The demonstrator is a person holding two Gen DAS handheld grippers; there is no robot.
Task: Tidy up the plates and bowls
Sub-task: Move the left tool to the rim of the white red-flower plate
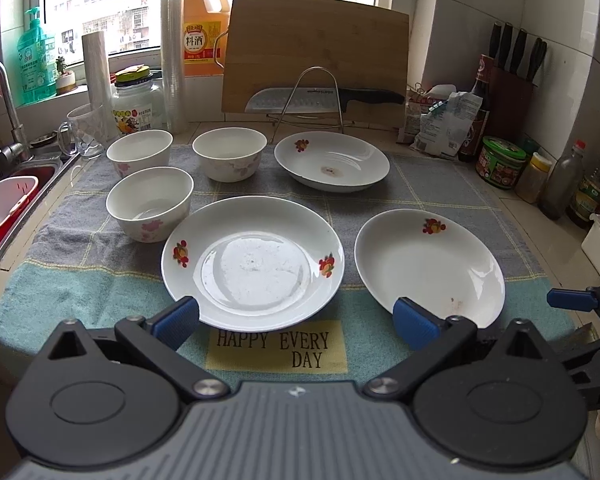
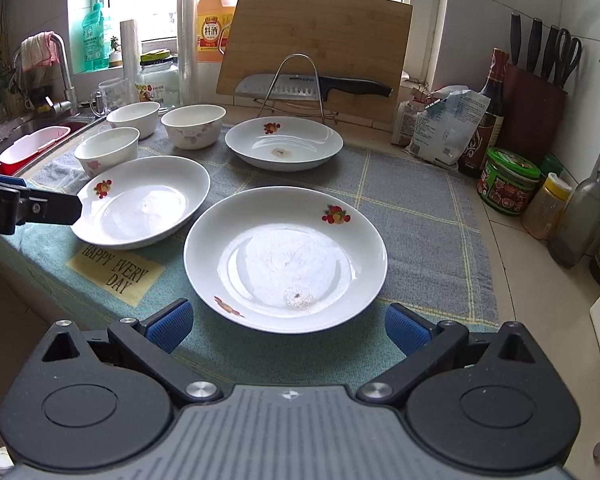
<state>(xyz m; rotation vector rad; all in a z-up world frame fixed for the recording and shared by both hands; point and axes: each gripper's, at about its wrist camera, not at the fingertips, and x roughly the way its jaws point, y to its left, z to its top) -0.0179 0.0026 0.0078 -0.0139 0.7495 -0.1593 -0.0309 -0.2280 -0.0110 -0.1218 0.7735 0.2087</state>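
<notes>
Right wrist: right hand-held gripper wide open, empty, before plate

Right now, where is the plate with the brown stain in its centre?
The stained plate sits at the back of the towel, right of the two rear bowls and just before the knife rack in both views.

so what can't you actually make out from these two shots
- Near rim of the right plate, left wrist view: hidden behind the left gripper, whose jaws stand open.
- Sink, both views: cut off by the left edge.
- Label print on the flour bag and green-lidded jar: too small.
- Base of the cutting board: hidden by the knife and rack.
</notes>
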